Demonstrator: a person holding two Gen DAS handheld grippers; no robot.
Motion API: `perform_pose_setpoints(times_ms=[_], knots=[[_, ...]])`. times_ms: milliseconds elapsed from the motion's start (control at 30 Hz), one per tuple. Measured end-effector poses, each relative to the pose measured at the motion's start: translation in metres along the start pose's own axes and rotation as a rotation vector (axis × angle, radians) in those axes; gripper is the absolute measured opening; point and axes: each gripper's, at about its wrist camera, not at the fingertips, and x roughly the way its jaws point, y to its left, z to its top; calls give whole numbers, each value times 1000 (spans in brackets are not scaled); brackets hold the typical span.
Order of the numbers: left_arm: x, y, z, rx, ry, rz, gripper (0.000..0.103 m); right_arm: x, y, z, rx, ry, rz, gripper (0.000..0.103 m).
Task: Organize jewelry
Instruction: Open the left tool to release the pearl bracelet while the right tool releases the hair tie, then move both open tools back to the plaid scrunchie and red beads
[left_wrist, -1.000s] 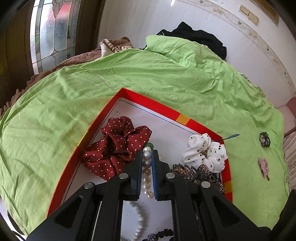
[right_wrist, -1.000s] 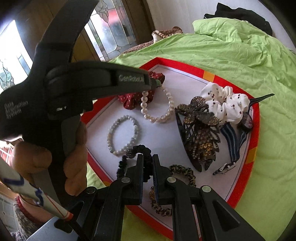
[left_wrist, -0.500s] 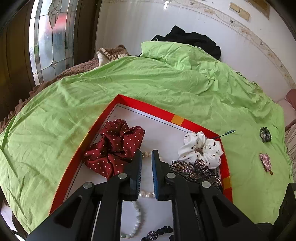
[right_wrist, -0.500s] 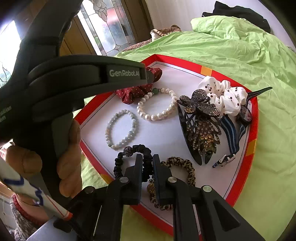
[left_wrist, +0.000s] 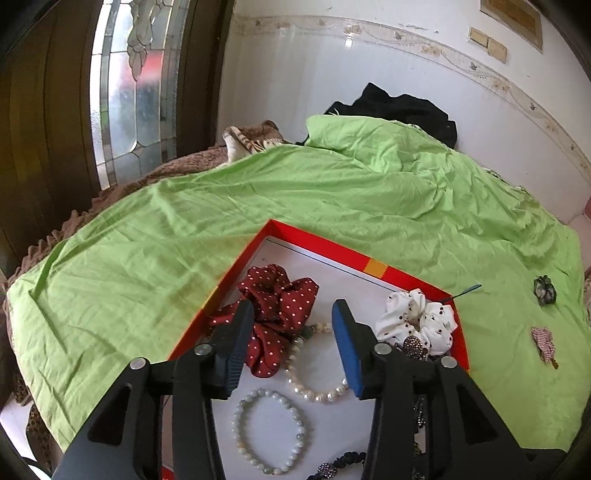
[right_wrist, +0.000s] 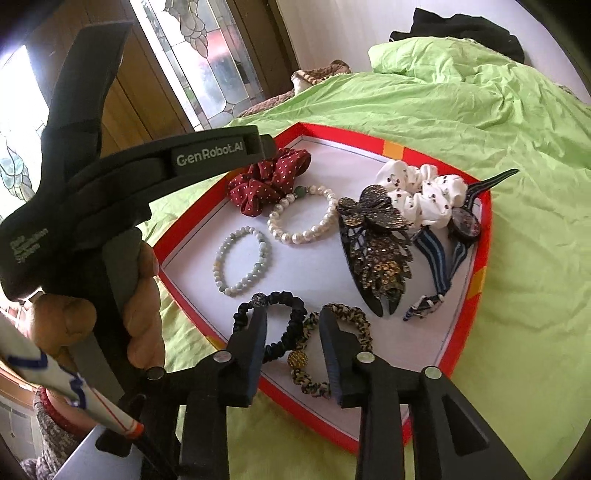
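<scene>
A red-rimmed white tray (right_wrist: 476, 280) lies on the green bedspread and holds the jewelry. In it lie a pearl bracelet (right_wrist: 303, 218), a pale bead bracelet (right_wrist: 242, 260), a dark red dotted scrunchie (right_wrist: 269, 181), a white scrunchie (right_wrist: 424, 192), a dark beaded hair clip (right_wrist: 376, 240), a striped watch (right_wrist: 439, 254), a black hair tie (right_wrist: 280, 325) and a leopard hair tie (right_wrist: 351, 325). My left gripper (left_wrist: 291, 319) is open and empty above the pearl bracelet (left_wrist: 314, 369). My right gripper (right_wrist: 291, 321) is open and empty above the two hair ties.
Two small pieces lie loose on the bedspread to the right of the tray: a dark flower piece (left_wrist: 545, 291) and a pink piece (left_wrist: 543, 345). Black clothing (left_wrist: 399, 110) lies by the far wall. A stained-glass door (left_wrist: 129, 92) stands at the left.
My left gripper let go of the pearl bracelet, which now lies in the tray, and opened wide while pulling back. My right gripper has opened too.
</scene>
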Motion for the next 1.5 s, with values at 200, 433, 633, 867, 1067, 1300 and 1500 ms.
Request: perform_pose_setpoints(times_ms=[200,433,633,867,1067,1300,1500], knots=[[-3,-7,-2,31,-19,37,49,-10,-12,-6,27,-10,-17,38],[-7,-14,-5,59,-40,68,56,-23,-27,-12,59,-34,-39,39],[-9,-19,-5,80,-51,83,57,-33,-40,-17,90,-51,-59,40],[-11,-27,-8,112,-56,98,59,-41,-59,-26,139,-59,-79,41],[-11,-35,-12,130,-51,96,59,-50,-72,-33,166,-69,-92,41],[-14,-50,-16,167,-54,93,60,-63,-90,-41,198,-90,-114,42],[-21,-62,-17,178,-69,88,60,-78,-111,-49,225,-112,-142,42]])
